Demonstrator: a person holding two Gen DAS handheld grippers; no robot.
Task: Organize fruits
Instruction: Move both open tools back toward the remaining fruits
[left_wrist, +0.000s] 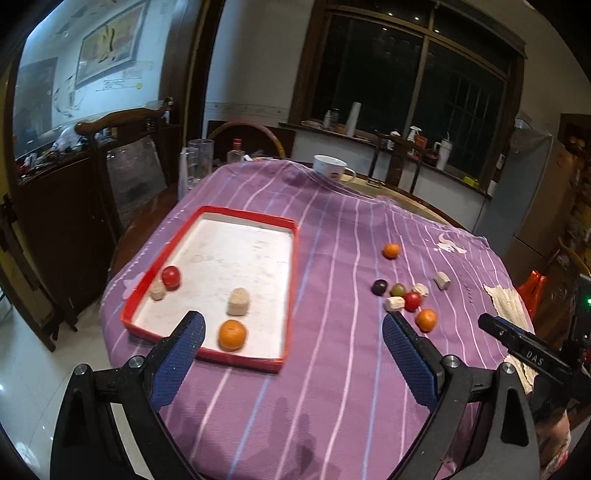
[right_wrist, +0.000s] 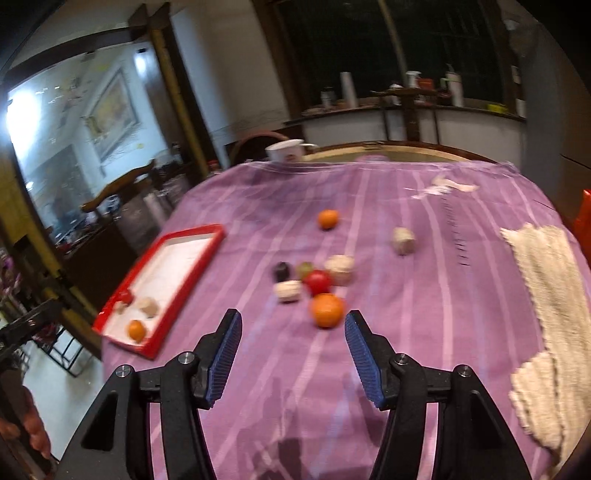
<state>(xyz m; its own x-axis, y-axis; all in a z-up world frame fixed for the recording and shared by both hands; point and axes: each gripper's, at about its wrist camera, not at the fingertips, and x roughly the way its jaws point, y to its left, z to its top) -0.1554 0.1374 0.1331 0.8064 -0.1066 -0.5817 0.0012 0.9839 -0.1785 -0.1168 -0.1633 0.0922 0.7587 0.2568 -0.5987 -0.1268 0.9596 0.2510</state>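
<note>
One orange (right_wrist: 327, 310) lies just ahead of the spread right jaws.

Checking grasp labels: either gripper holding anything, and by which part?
Nothing held. Left gripper and right gripper are both open and empty above the purple cloth.

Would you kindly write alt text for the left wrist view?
The open left gripper hovers over a purple striped tablecloth, above a red-rimmed tray holding an orange, a red fruit and two beige pieces. More fruit lies scattered to the right.
</note>
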